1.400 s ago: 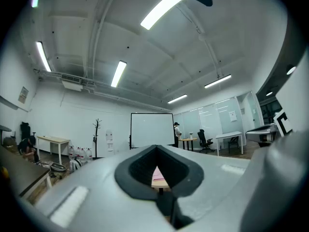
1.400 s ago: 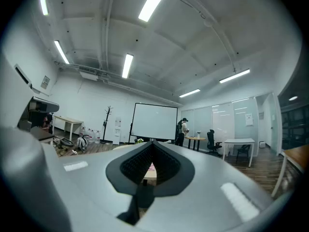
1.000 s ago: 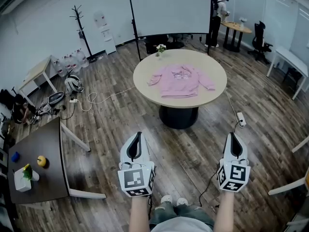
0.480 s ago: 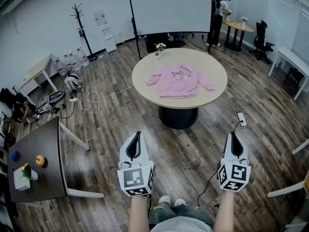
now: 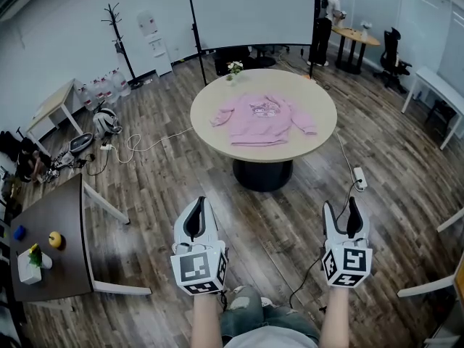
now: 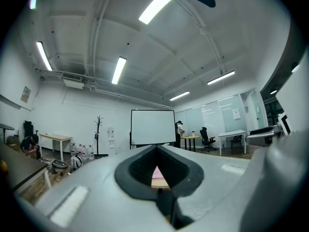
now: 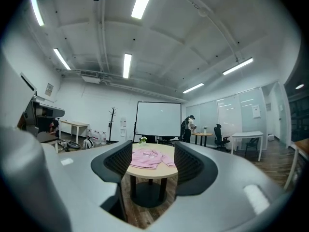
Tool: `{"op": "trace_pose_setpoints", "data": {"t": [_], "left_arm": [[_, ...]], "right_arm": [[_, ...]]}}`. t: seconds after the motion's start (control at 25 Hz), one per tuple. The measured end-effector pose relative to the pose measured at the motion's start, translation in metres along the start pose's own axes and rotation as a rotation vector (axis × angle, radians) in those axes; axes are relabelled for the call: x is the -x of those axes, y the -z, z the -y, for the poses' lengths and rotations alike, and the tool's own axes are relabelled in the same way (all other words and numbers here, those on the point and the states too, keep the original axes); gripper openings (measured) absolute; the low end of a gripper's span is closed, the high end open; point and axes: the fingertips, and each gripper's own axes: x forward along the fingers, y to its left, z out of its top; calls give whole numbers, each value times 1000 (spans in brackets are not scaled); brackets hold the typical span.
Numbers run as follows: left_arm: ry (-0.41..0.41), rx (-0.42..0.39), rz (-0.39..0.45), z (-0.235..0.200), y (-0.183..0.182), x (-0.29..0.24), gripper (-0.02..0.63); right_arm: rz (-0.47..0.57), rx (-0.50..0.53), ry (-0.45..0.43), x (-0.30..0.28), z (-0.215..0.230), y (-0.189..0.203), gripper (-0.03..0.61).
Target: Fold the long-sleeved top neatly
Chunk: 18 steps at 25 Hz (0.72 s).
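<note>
Bottom of the head view: my operator's forearms and jeans (image 5: 250,316), both grippers held low over the wood-plank floor (image 5: 159,194). Left gripper (image 5: 201,201), lower left of centre: jaws drawn together, tips meeting, nothing between them; its own view shows only a thin sliver of daylight between the pads. Right gripper (image 5: 341,207), lower right: jaws standing apart and empty; its own view looks through the gap at the table. A black cable runs across the floor under the right gripper toward a white power strip (image 5: 357,178). Lower left edge: a dark table (image 5: 61,216) on white legs, carrying a yellow object (image 5: 54,238), a blue one (image 5: 19,232) and a small white box with something green on it. Centre, well ahead of both grippers: a round beige table (image 5: 210,130) on a black pedestal. The pink long-sleeved top (image 5: 261,118) lies spread flat on it, front up, a print on the chest, sleeves angled out and down to either side, not yet folded. A small pot of flowers (image 5: 233,68) stands near the table's far edge, apart from the top. Left of the table a white cord (image 5: 138,145) loops over the floor toward scattered gear. Far end: a large white projection screen (image 5: 250,9) top centre, a coat stand (image 5: 118,31) and water bottles (image 5: 109,89) upper left, and a person (image 5: 322,20) beside a small round table (image 5: 355,38) upper right, an office chair (image 5: 391,56) just beyond.
</note>
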Motion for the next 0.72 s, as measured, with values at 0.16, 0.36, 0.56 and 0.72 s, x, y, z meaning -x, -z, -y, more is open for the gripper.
{"op": "trace_pose_setpoints", "data": {"t": [0.16,0.36,0.56,0.72], "left_arm": [[2,-5,-15,4,6,-12,55],[-2,-2,-23,0,12,-37,136],[-3,5,-34,-10,23,-83,210],[0,10,-35,-24,28,-135,252]], "right_arm": [[-13,-15,9,-8,5,9,298],[-22,-20,23,-30,11,12,302],[-25,-17,38,-73,16,16,305],[-29,-19,56,-122,20,17,310]]}}
